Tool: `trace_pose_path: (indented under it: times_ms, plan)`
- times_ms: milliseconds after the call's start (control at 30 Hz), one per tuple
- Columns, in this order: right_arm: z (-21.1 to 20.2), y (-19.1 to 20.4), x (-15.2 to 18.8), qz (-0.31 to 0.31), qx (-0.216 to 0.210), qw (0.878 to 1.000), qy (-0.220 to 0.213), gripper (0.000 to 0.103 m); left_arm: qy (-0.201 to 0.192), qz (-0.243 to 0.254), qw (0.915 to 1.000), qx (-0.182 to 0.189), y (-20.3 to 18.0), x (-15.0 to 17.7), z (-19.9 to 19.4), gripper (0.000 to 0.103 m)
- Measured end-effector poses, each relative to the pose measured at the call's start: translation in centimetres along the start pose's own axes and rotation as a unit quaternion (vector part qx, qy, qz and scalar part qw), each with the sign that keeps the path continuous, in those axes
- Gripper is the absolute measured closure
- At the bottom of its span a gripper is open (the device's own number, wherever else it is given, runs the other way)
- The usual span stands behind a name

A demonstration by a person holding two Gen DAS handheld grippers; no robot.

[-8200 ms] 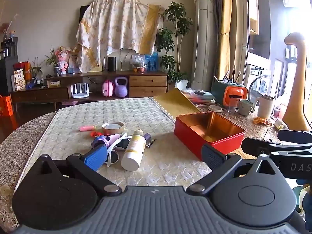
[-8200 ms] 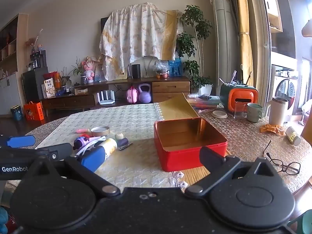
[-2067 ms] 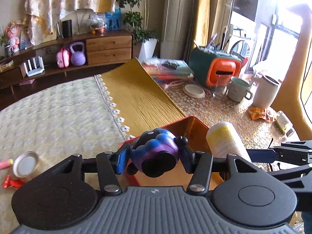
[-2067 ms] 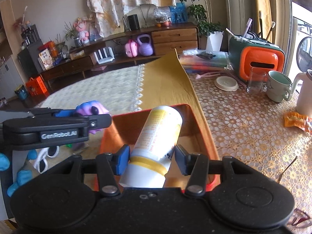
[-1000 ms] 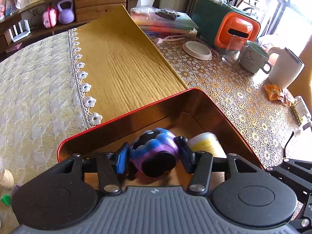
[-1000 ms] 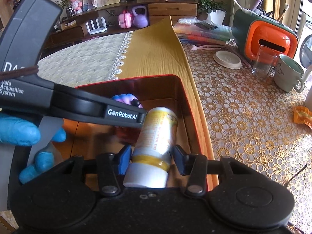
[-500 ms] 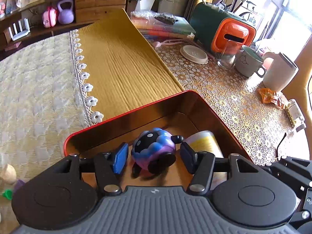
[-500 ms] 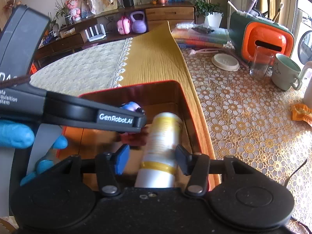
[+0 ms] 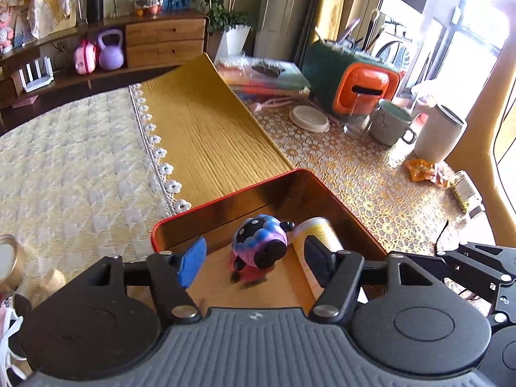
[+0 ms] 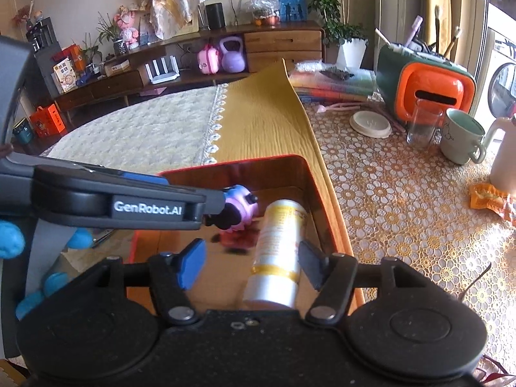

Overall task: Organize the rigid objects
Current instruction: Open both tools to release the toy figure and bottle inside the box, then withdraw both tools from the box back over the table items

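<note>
A red tin box with a shiny copper inside stands on the table. A purple, blue and black round toy lies on its floor. A white and yellow bottle lies on its side to the right of the toy. My left gripper is open above the box, with the toy loose between its fingers. My right gripper is open over the bottle's base. The left gripper's body crosses the left of the right wrist view.
A roll of tape and other small items lie at the far left on the quilted mat. A yellow cloth lies behind the box. A mug, a glass, a white jug and an orange-green holder stand at right. Glasses lie at the right.
Both grippers opened wider and drew back. The toy and the bottle were let go and now lie in the red box.
</note>
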State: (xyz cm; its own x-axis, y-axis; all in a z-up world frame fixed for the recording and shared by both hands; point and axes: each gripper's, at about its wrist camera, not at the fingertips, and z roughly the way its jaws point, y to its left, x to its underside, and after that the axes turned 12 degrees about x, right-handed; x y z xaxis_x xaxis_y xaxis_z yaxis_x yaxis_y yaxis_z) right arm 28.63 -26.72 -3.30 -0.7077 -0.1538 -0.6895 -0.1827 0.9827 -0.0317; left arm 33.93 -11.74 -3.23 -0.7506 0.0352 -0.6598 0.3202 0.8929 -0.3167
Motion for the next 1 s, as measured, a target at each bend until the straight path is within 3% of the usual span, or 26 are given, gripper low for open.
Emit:
trace_pose_path:
  times_ms: [233, 333, 700, 867, 1000]
  plan:
    - [-2.3, 0.8, 0.3, -0.001, -0.007, 1.0, -0.018, 0.033, -0.022, 0.013, 0.9997, 0.002, 0.0, 1.1, -3.8, 0.036]
    - [-3.2, 1.4, 0.6, -0.002, -0.01, 1.0, -0.023, 0.032, -0.029, 0.017, 0.9994, 0.0, 0.3, 1.8, -5.4, 0.03]
    - [-6.1, 4.0, 1.4, -0.005, -0.033, 0.998, -0.047, 0.018, -0.067, 0.035, 0.9969, -0.022, 1.7, 4.6, -11.4, 0.028]
    - [-6.8, 5.2, 1.8, -0.011, -0.043, 0.998, -0.048, 0.016, -0.081, 0.044, 0.9954, -0.026, 2.3, 6.0, -13.8, 0.023]
    - [-7.5, 6.4, 2.1, -0.024, -0.054, 0.997, -0.056, 0.006, -0.088, 0.051, 0.9945, -0.027, 3.1, 7.0, -15.4, 0.021]
